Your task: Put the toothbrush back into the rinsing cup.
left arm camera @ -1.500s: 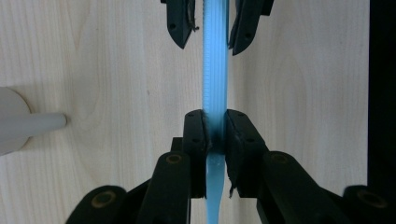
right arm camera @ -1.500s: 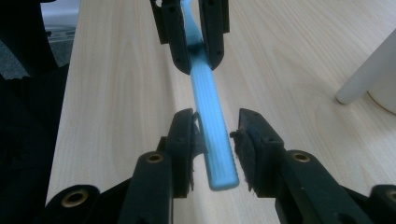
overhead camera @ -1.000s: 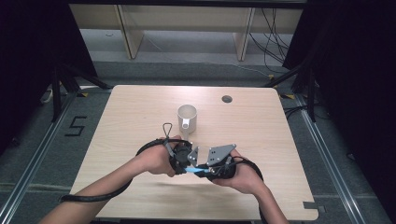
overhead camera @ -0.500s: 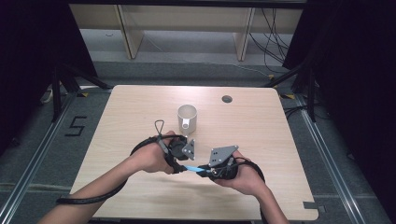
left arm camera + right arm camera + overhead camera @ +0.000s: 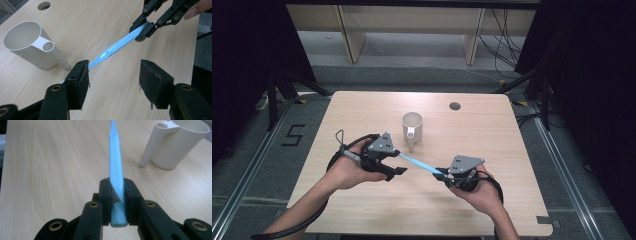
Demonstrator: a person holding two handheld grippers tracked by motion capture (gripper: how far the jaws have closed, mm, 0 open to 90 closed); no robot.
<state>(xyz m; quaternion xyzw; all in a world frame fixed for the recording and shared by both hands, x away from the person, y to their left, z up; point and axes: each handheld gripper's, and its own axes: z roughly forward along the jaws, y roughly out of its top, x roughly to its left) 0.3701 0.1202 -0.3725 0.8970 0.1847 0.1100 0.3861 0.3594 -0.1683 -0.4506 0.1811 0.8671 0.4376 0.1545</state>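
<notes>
**Toothbrush in my right gripper, left gripper let go**

I use the cup (image 5: 412, 128) as my landmark. It stands upright on the tabletop (image 5: 492, 125), cream-white, with its open mouth up and a tube-shaped holder on the side that faces me.

My right gripper (image 5: 443, 176) sits nearer to me than the cup and off to its right. Its jaws are clenched on the ribbed handle end of the blue toothbrush (image 5: 419, 164); in the right gripper view the handle (image 5: 117, 192) is pinched between the two pads, and its butt end pokes out just behind them. From there the toothbrush runs in a slant back toward the cup's near left side, lifted above the tabletop.

My left gripper (image 5: 395, 165) is just in front of the cup and a little to its left. Its jaws have just been opening and now stand wide apart. In the left gripper view the toothbrush's far end passes close by the left pad (image 5: 79, 80) and is hidden behind it, so I cannot tell whether it brushes that pad; the right pad (image 5: 154, 83) is well clear of it. Nothing is squeezed there.

Beyond the cup, to its right, a round cable hole (image 5: 455, 106) is cut in the tabletop.
</notes>
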